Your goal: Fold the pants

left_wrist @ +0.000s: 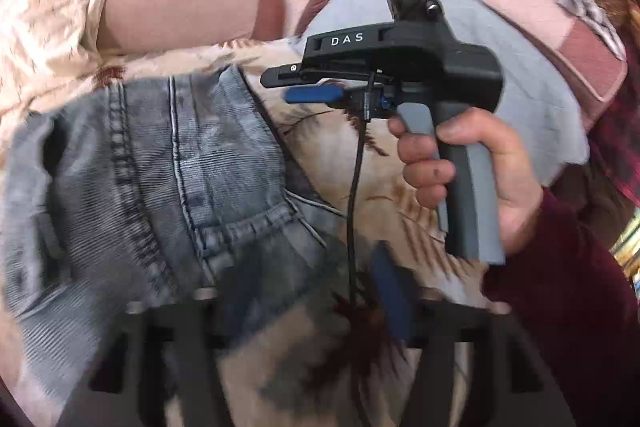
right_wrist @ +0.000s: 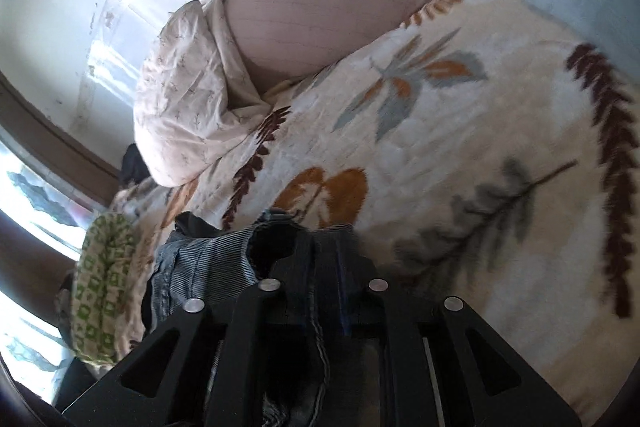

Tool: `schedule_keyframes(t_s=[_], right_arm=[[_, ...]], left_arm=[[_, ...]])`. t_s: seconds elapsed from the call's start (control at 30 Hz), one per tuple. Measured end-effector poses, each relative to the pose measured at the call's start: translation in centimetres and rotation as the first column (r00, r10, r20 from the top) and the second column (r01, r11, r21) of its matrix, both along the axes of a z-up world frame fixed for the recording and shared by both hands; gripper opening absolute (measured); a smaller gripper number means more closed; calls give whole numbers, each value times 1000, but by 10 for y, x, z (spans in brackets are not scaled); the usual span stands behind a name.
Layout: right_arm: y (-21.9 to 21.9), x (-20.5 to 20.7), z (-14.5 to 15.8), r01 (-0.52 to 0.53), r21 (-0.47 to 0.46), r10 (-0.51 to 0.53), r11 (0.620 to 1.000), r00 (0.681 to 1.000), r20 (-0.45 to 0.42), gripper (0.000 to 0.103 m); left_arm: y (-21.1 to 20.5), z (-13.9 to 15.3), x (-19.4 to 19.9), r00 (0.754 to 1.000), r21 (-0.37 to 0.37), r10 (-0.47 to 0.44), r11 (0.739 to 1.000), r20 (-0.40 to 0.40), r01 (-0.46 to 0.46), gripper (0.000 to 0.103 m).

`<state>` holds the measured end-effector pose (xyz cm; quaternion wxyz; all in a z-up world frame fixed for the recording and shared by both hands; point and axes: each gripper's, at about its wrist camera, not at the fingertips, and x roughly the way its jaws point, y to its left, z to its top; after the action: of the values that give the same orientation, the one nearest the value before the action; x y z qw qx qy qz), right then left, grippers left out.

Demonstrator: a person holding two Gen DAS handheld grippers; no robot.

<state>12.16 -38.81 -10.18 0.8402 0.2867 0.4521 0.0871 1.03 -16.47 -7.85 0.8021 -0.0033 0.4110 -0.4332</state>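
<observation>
The pants are faded blue jeans (left_wrist: 168,179), bunched and lifted over a leaf-patterned bedspread (left_wrist: 360,163). In the left wrist view they fill the left half and run down between my left gripper's fingers (left_wrist: 312,291), which are shut on the denim. My right gripper (left_wrist: 308,93) shows in the same view as a black tool held in a hand, its blue-padded fingers closed. In the right wrist view a fold of the jeans (right_wrist: 224,259) is clamped in my right gripper (right_wrist: 324,267).
The bedspread (right_wrist: 460,155) covers the bed. A pink bolster (right_wrist: 332,7) and a crumpled pale pillow (right_wrist: 188,95) lie at its head. A green-patterned cloth (right_wrist: 100,287) sits at the left edge. A grey cloth (left_wrist: 500,79) and pink cushions lie behind the right gripper.
</observation>
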Motion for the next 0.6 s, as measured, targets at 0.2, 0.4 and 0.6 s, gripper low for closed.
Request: schedule_keyframes(t_s=[0.2,0.4,0.6], right_arm=[[6,-44,51,50,-19,-47,999,992,120,47],[73,-43,69,-37,-14,39,999,978,207,48],[123,-8,36,-114,-33,118,993,981,155,48]], left_arm=[[78,47,-36,944,19,152,986,293,-164,79],[124,41,20,882,12,400,909,249,-416,80],[107,-2,42,898,146,385,896,214,-419,76]])
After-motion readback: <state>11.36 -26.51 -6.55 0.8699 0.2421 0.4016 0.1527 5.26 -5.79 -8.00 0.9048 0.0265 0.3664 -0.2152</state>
